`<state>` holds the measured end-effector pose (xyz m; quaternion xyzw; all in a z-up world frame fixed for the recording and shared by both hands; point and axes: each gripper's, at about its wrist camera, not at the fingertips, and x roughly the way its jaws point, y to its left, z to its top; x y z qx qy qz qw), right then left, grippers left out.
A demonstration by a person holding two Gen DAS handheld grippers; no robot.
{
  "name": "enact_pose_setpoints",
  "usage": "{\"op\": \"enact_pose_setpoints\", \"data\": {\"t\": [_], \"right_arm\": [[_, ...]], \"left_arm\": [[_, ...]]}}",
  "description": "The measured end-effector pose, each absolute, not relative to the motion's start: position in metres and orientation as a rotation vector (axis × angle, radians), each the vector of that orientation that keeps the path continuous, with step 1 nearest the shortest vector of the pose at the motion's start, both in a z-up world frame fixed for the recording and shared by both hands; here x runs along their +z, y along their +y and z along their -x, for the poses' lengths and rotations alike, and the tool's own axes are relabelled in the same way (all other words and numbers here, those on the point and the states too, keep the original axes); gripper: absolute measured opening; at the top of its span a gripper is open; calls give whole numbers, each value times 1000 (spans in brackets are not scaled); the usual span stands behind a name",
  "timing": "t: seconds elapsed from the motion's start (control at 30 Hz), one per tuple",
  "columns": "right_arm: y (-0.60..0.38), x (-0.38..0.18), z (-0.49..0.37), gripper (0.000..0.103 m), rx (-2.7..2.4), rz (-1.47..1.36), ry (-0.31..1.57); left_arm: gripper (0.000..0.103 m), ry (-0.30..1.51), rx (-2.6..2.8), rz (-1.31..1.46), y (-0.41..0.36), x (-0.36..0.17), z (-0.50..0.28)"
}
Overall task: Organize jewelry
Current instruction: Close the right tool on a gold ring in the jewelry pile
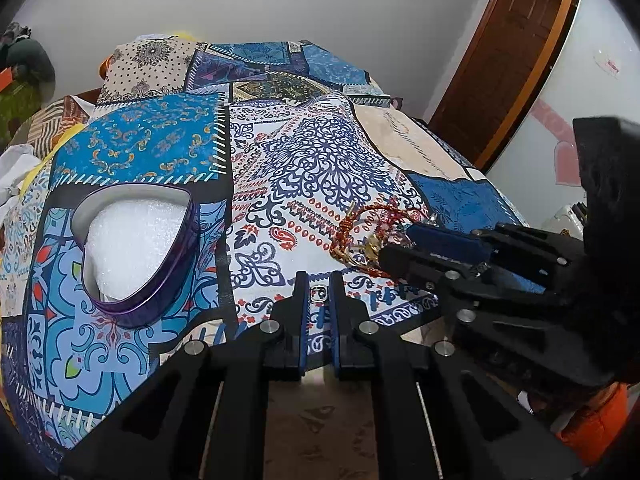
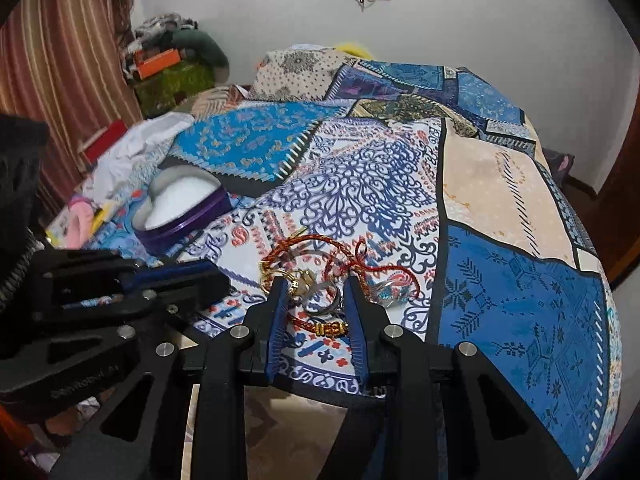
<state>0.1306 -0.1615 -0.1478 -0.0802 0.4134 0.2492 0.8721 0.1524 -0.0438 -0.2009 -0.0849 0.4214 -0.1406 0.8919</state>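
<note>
A heart-shaped purple tin (image 1: 136, 248) with white foam inside lies open on the patterned bedspread; it also shows in the right wrist view (image 2: 182, 210). My left gripper (image 1: 319, 282) is shut on a small silver ring (image 1: 319, 293), right of the tin. A pile of jewelry (image 2: 320, 280), with red braided cords, gold pieces and silver rings, lies near the bed's front edge. My right gripper (image 2: 318, 286) is open, its fingers on either side of the silver rings in the pile. The pile also shows in the left wrist view (image 1: 368, 232).
The bedspread (image 1: 304, 160) covers the whole bed. White cloth and pink items (image 2: 120, 168) lie left of the tin. A wooden door (image 1: 516, 48) stands at the right. A striped curtain (image 2: 60, 80) hangs at the left.
</note>
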Motion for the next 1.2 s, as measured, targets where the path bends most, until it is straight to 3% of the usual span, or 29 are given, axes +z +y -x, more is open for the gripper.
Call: {"op": "enact_pose_setpoints", "data": {"t": [0.03, 0.13, 0.47, 0.87, 0.97, 1.2], "right_arm": [[-160, -150, -131, 15, 514, 185, 865], [-163, -149, -132, 11, 511, 159, 868], [-173, -135, -127, 6, 508, 94, 843], [-162, -119, -120, 7, 493, 134, 815], [-162, -128, -126, 19, 499, 117, 883], [-159, -140, -136, 21, 488, 151, 915]], "left_arm": [[8, 875, -291, 177, -44, -201, -152], [8, 874, -288, 176, -43, -200, -151], [8, 847, -271, 182, -38, -187, -144], [8, 771, -243, 175, -27, -159, -126], [8, 771, -237, 182, -22, -158, -124], [8, 781, -225, 201, -15, -164, -126]]}}
